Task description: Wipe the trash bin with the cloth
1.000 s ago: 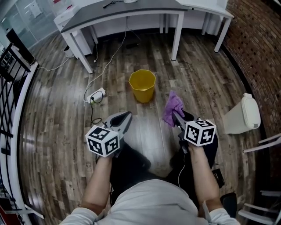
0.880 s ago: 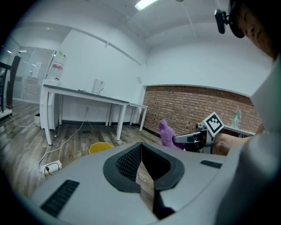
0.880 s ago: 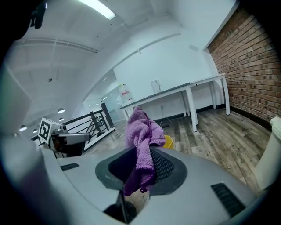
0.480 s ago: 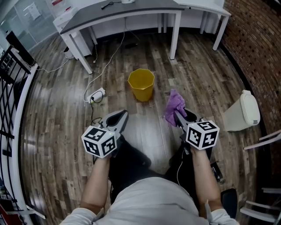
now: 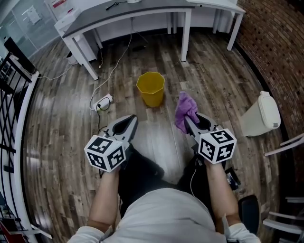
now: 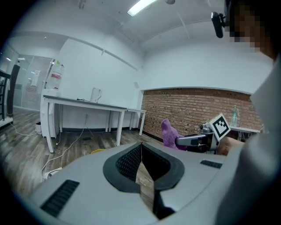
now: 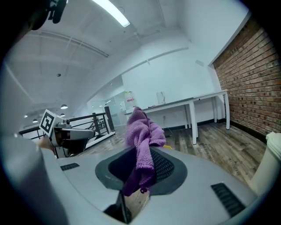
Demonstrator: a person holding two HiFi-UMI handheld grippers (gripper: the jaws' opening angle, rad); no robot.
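Note:
A yellow trash bin [image 5: 151,88] stands upright on the wood floor ahead of me, in the middle of the head view. A purple cloth [image 5: 184,110] is pinched in my right gripper [image 5: 186,119], which is shut on it; the cloth [image 7: 141,145] sticks up out of the jaws and hangs down between them. My left gripper [image 5: 130,118] is shut with nothing in it, its jaws meeting at the tip [image 6: 141,144]. Both grippers are held up in front of my body, short of the bin, one to each side of it. Only a sliver of the bin [image 6: 99,151] shows over the left jaws.
A grey-topped white table [image 5: 123,14] stands beyond the bin. A power strip [image 5: 103,101] with cables lies on the floor to the left. A white lidded bin [image 5: 260,114] stands at the right by the brick wall [image 5: 278,42]. A black railing [image 5: 14,80] runs along the left.
Both grippers have risen and sit a little nearer the yellow bin in the picture. The cloth stays gripped in the right one. The left jaws stay shut.

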